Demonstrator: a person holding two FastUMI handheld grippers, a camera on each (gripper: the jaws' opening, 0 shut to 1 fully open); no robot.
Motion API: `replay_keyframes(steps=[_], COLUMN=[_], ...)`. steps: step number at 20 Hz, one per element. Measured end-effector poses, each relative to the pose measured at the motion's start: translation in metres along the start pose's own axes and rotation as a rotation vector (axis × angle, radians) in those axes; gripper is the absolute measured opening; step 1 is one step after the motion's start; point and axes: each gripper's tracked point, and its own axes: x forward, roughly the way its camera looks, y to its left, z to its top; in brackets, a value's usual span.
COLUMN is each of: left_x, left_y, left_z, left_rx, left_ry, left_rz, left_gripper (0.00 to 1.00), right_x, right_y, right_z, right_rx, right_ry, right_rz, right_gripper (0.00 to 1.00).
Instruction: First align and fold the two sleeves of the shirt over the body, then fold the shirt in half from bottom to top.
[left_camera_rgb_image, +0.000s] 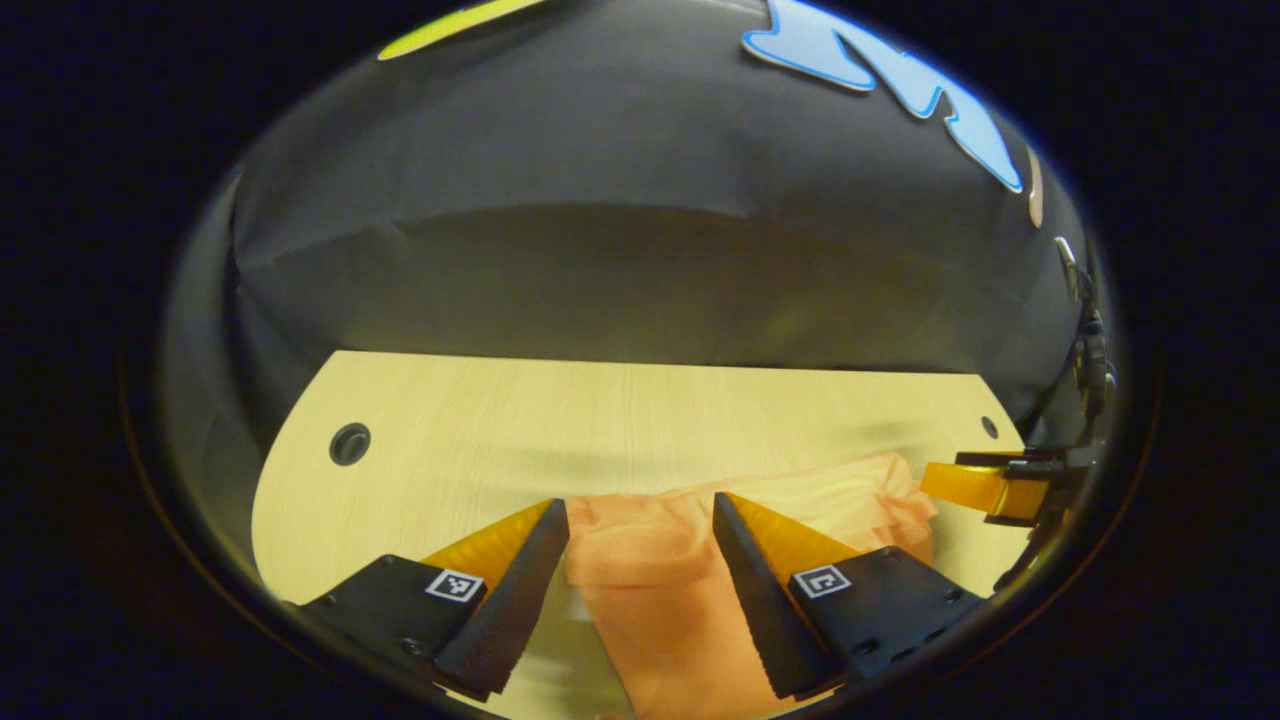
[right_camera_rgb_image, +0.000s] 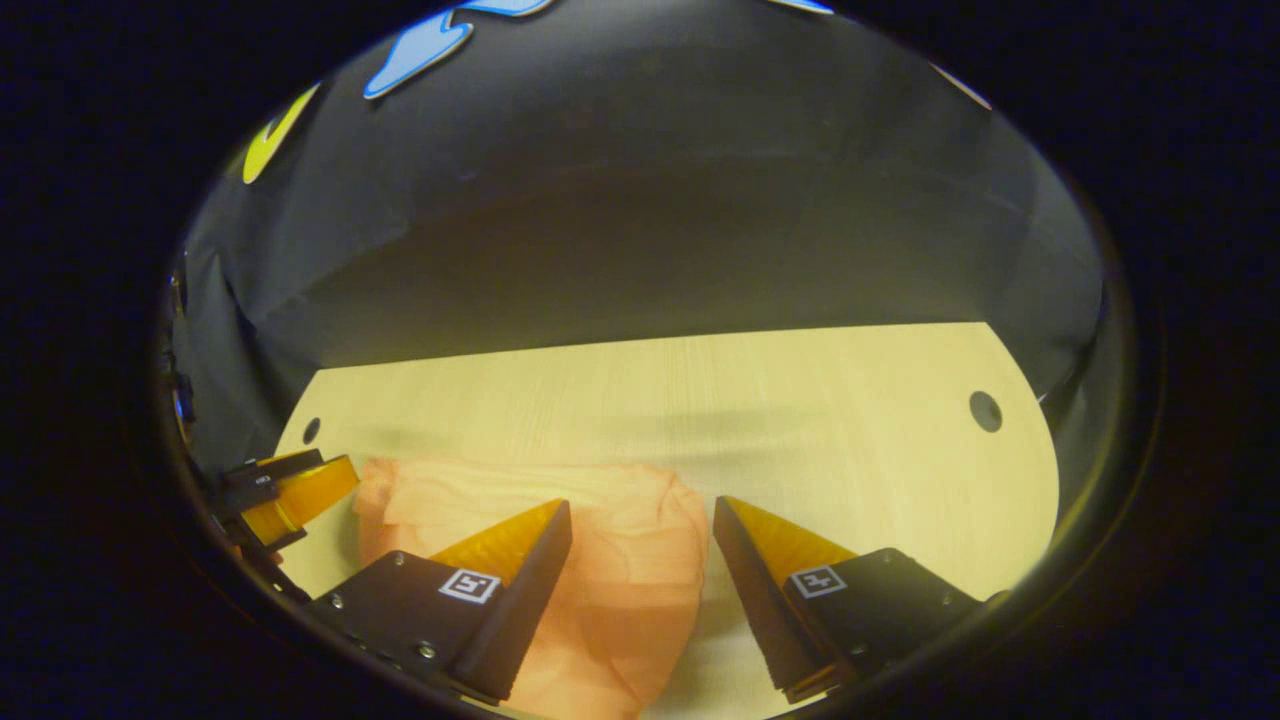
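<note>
Plainly, in the left gripper view the left tool (left_camera_rgb_image: 640, 520) stood spread wide above the shirt (left_camera_rgb_image: 690, 590), pinching nothing. The shirt lay bunched and creased on the bench (left_camera_rgb_image: 600, 420), its near part running down between the two fingers (left_camera_rgb_image: 520, 590) and its far edge rumpled toward the bench's right side. Beyond that rumpled edge, the right tool (left_camera_rgb_image: 985, 487) showed side-on, just beside the shirt; from here I could not tell whether it touched the cloth. A round hole (left_camera_rgb_image: 350, 443) sat in the bench well to the left of the shirt.

Right gripper view: the right tool (right_camera_rgb_image: 640, 520) was likewise spread, holding nothing. The shirt (right_camera_rgb_image: 600, 570) lay mostly under and beside its left finger (right_camera_rgb_image: 520, 600), with bare bench (right_camera_rgb_image: 800, 420) under the right one. The left tool (right_camera_rgb_image: 300, 495) sat just beside the shirt's far-left edge.

Judgement: no sleeve could be made out in the heap, so the risk was a pinch closing on several layers at once, dragging the whole shirt instead of one sleeve. The right tool, sitting off the shirt's edge, might also close on bare bench. Folding before the cloth was flattened would likely leave the sleeves misaligned.
</note>
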Motion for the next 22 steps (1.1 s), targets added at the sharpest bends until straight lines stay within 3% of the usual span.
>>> replay_keyframes(steps=[13,22], left_x=[-0.172,-0.3], left_y=[-0.054,-0.076], left_z=[0.034,0.02], left_rx=[-0.005,0.007], left_ry=[-0.122,-0.247], left_rz=[-0.036,-0.037], left_gripper=[0.95,0.95], right_x=[-0.146,-0.249], right_y=[0.034,0.057], right_z=[-0.002,-0.018], right_rx=[-0.037,-0.037], right_ry=[-0.076,-0.217], right_rz=[0.053,0.098], right_gripper=[0.9,0.9])
